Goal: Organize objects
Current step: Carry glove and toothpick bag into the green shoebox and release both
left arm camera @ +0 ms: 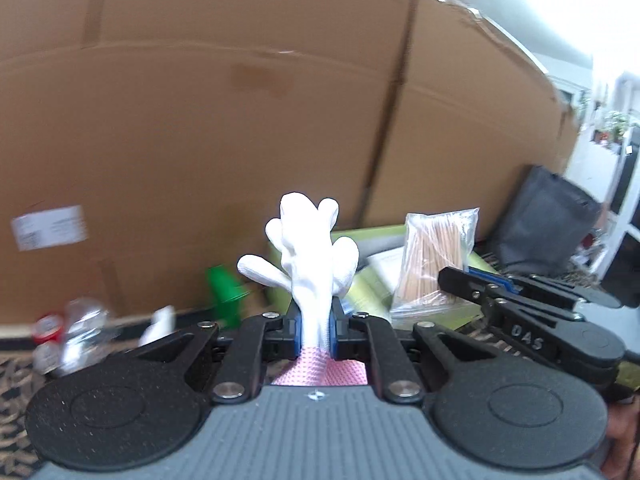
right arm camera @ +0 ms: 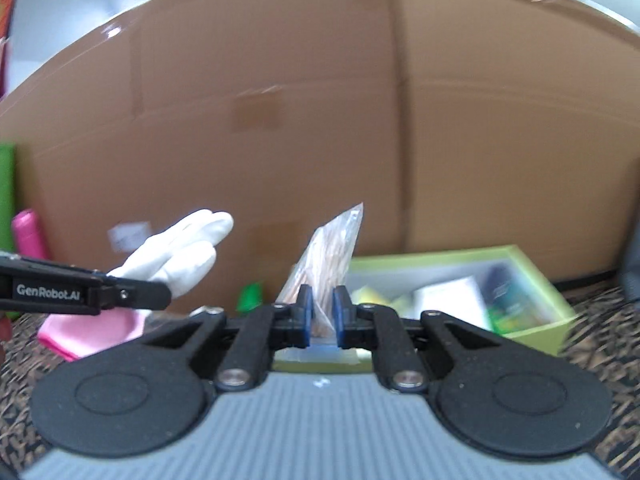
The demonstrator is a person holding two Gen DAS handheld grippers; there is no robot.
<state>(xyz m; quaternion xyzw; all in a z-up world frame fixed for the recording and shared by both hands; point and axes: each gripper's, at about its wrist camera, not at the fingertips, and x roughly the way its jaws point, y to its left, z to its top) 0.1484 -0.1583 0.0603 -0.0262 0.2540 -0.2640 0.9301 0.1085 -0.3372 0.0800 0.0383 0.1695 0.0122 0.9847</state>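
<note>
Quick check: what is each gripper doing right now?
Left gripper: closed on the white glove.
Right gripper: closed on the bag of wooden sticks.

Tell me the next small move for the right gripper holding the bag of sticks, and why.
Probably carry it forward and to the right over the green box and lower it in. The right gripper is shut on the bag of wooden sticks, held above the patterned surface, and the open box already holds other small items.
</note>
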